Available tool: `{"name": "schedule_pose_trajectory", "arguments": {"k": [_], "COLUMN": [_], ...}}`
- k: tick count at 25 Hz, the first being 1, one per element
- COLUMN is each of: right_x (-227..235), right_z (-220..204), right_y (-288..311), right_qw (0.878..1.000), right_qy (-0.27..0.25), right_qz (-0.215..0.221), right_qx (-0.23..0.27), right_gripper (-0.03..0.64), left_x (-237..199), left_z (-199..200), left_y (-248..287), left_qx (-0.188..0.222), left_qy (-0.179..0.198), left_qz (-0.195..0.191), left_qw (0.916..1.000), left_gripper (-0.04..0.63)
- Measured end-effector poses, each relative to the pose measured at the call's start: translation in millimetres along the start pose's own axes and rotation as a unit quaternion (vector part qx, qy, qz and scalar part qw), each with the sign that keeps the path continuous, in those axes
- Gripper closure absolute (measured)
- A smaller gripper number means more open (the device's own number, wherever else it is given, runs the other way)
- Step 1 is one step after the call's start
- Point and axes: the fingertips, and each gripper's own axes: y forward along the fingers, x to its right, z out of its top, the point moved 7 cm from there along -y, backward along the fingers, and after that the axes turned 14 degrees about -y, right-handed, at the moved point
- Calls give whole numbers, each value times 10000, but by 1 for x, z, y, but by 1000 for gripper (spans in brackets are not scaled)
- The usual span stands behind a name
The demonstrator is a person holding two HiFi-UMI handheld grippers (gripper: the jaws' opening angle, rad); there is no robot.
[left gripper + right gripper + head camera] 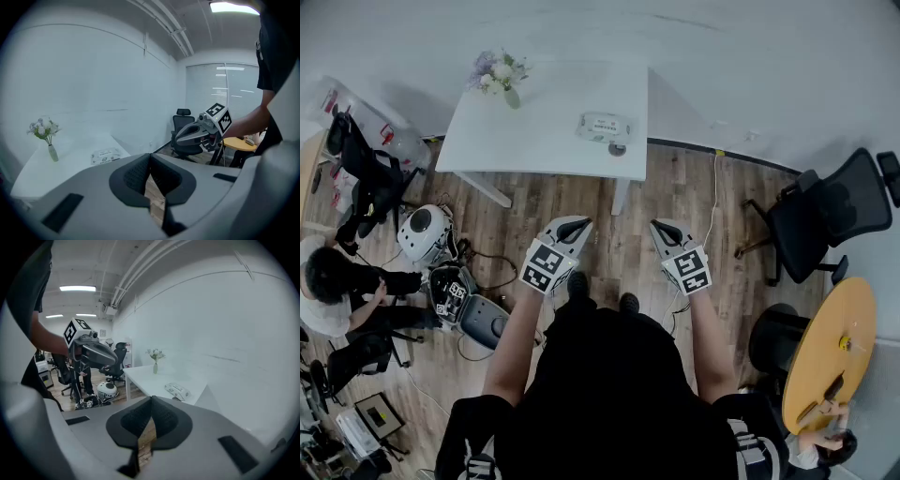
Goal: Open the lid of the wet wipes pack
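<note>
The wet wipes pack [603,127] lies flat on the tabletop [539,127], near its right edge, with its long axis parallel to the near edge. The left gripper [575,226] and the right gripper [662,228] are both closed and empty. Both are held over the floor, short of the near edge. The pack lies straight ahead between their lines, well apart from both, and neither gripper is clearly nearer.

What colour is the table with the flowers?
The table is white; head view shows it best.
</note>
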Motion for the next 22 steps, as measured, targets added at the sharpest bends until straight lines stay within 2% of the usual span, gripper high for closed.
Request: {"name": "schedule_pose_trajectory", "arguments": {"k": [22], "right_x": [-22], "right_z": [31], "right_y": [66], "right_qw": [9973], "right_qy": [420], "right_qz": [-509], "right_qx": [-327], "right_gripper": [601], "left_x": [-94], "left_z": [6], "left_y": [-11], "left_qx": [-132], "left_qy": [132], "left_qz": [-591], "left_qw": [9981], "left_gripper": [574]}}
